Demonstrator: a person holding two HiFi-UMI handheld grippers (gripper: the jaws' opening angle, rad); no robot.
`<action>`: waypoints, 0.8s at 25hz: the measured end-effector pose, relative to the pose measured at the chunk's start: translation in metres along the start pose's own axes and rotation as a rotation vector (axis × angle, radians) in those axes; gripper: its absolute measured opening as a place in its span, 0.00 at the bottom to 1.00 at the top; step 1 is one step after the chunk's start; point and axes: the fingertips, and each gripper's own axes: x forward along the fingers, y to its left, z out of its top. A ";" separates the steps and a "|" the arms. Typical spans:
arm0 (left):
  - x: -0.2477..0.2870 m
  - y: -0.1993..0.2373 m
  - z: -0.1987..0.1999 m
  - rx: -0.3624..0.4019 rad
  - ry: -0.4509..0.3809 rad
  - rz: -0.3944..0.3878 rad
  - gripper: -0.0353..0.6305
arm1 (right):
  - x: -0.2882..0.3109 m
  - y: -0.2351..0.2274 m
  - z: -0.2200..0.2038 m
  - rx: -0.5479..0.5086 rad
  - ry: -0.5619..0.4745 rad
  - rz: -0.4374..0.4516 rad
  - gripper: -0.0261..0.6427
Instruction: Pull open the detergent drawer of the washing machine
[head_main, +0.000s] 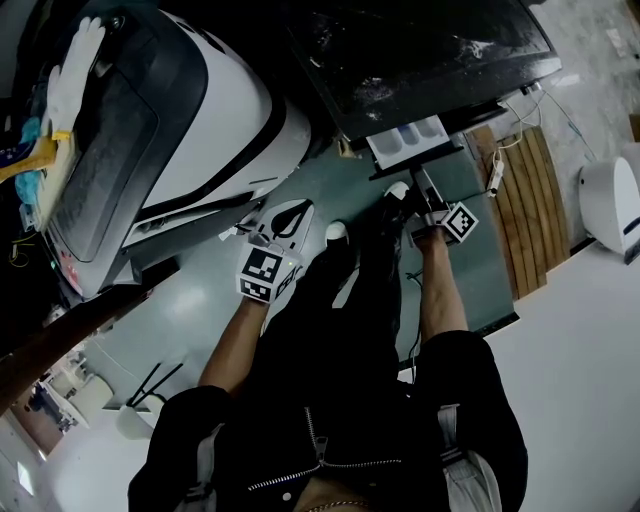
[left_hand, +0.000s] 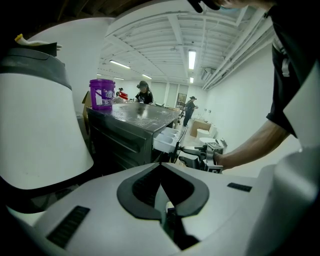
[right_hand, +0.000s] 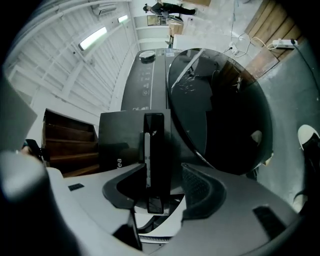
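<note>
The drawer (head_main: 406, 140) juts toward the right gripper (head_main: 428, 200), its front between the parted jaws, apparently not pinched. The left gripper (head_main: 290, 222), closed and empty, is farther.

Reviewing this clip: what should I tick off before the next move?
1. Detergent drawer pulled out of the washing machine: ok, white compartments exposed.
2. Right gripper fingers off the drawer front: ok, they stand apart around it, and a gap shows.
3. Left gripper empty: ok, shut on nothing.
4. Left gripper away from the drawer: ok.
5. Drawer fully extended: cannot tell.
</note>
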 end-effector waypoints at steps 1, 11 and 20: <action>-0.001 0.000 0.000 -0.001 0.001 0.001 0.09 | -0.001 -0.003 0.001 0.010 -0.013 -0.011 0.33; -0.006 0.003 -0.004 -0.007 0.004 0.015 0.09 | 0.014 -0.003 0.010 -0.024 -0.030 -0.043 0.13; -0.003 -0.004 -0.003 -0.009 0.001 0.008 0.09 | 0.002 -0.004 0.007 -0.016 -0.036 -0.047 0.12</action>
